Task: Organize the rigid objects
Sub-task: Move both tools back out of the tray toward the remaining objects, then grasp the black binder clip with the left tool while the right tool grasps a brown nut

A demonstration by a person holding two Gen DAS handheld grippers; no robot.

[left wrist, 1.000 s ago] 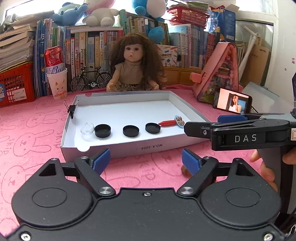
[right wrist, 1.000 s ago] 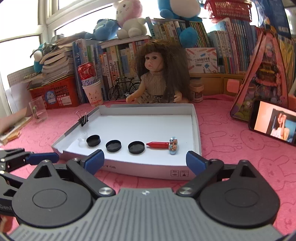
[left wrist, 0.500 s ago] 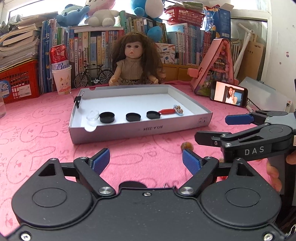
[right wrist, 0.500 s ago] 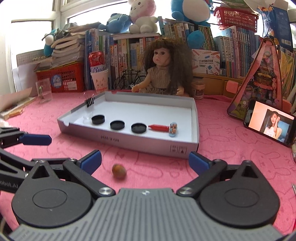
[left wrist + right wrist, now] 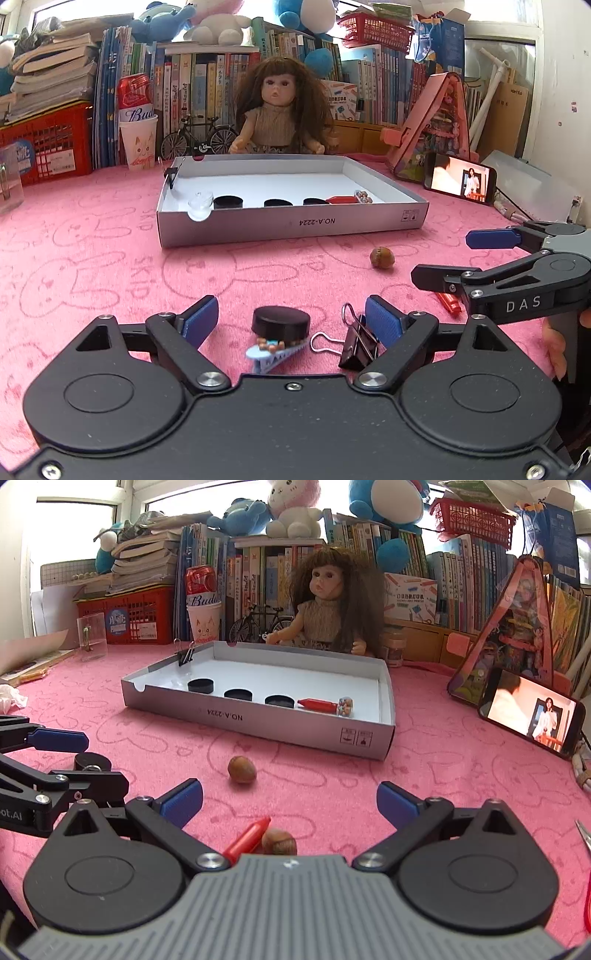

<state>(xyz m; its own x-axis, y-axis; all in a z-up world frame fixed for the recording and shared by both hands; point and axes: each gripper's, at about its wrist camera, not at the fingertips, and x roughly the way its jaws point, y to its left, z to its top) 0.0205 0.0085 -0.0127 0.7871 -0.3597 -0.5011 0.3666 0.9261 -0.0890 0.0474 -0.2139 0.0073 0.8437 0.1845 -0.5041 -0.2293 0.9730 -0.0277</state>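
Both jaws open, empty. Black cap (image 5: 280, 324) at 12 o'clock between my left gripper (image 5: 291, 319) fingers; left nearer.

Both grippers farther back from tray (image 5: 288, 227) (loose items newly visible)

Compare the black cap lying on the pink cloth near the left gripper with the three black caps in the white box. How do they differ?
The loose black cap sits on the pink cloth, while the three black caps lie in a row inside the white box. The loose one rests against a blue hair clip; the boxed ones stand apart from each other. All are round, black and flat.
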